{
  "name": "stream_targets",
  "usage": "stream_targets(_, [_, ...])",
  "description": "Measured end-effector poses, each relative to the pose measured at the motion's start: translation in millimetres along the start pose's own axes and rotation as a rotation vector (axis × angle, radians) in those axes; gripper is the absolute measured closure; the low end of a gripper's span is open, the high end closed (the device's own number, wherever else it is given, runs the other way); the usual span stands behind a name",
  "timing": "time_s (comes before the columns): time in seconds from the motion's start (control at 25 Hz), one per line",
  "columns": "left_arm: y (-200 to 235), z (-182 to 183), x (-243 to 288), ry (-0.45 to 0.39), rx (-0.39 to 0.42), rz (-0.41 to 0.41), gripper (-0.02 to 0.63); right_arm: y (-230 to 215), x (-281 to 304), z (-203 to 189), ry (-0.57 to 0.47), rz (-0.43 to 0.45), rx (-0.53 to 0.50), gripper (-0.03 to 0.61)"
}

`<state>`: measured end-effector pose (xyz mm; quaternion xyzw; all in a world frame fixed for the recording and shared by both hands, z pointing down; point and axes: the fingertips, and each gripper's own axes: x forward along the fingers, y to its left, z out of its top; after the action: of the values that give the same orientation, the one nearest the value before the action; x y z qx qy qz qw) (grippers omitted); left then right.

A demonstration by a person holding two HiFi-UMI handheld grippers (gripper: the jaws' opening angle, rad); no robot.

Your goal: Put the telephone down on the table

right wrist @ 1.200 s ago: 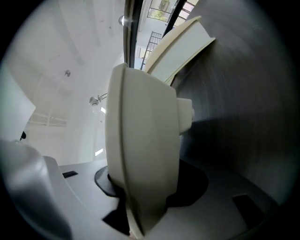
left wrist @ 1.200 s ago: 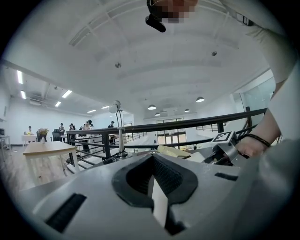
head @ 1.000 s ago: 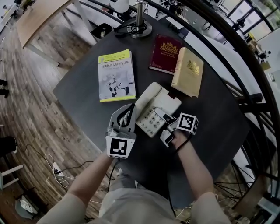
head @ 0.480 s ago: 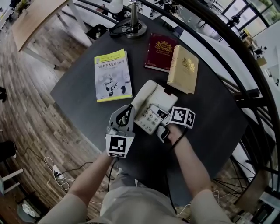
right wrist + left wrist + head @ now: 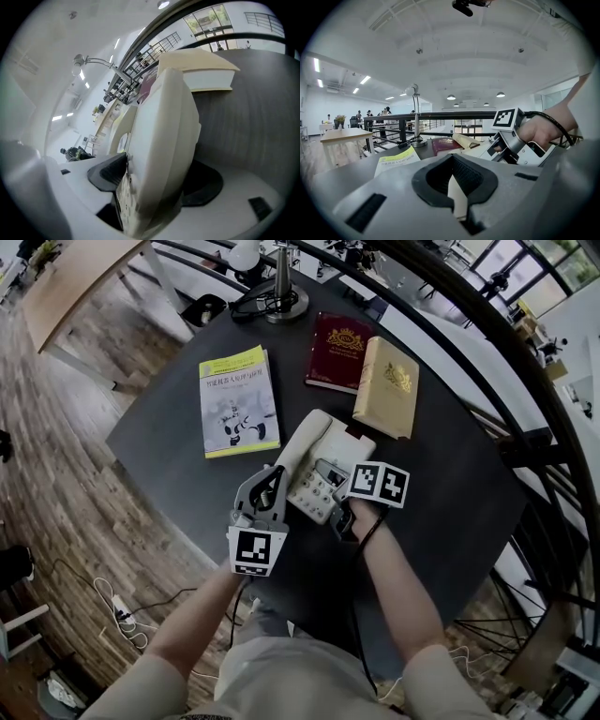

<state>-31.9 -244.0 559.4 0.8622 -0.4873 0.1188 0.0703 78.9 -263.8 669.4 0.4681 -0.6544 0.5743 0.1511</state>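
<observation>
I have the right tongs [image 5: 337,510] clamped on the cream telephone [image 5: 319,451]; their own view shows its body filling the gap between the pads. The left tongs [image 5: 270,482] are nearly closed on a thin cream edge of the same colour, their tip against the telephone's left side. The telephone sits about mid-worktop [image 5: 450,493], somewhat toward the near edge, keypad [image 5: 312,491] facing up. I cannot tell whether its base touches the surface. Toward the left edge lies a yellow-green book [image 5: 238,401] with a cartoon robot on its cover, its title too small to read. Nearer the far edge a maroon book [image 5: 336,351] and a cream book [image 5: 386,388] lie touching, each with a gold emblem. A lamp base [image 5: 279,304] stands at the far edge.
</observation>
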Motion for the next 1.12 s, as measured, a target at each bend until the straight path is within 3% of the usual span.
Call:
stream_targets(0.16, [0,-3,-2,0.012,-0.022,0.001,0.611,-4,0,-2,0.006,-0.021,0.006,0.239])
stream_targets(0.36, [-12,1,-6,0.000,0.047,-0.047,0.611,-7,-1,-4,0.012,-0.030,0.013,0.230])
stream_targets(1.12, [-33,-6,-34,0.050,0.107,-0.100,0.611,-31,-9,-25,0.016,-0.111,0.132,0.198])
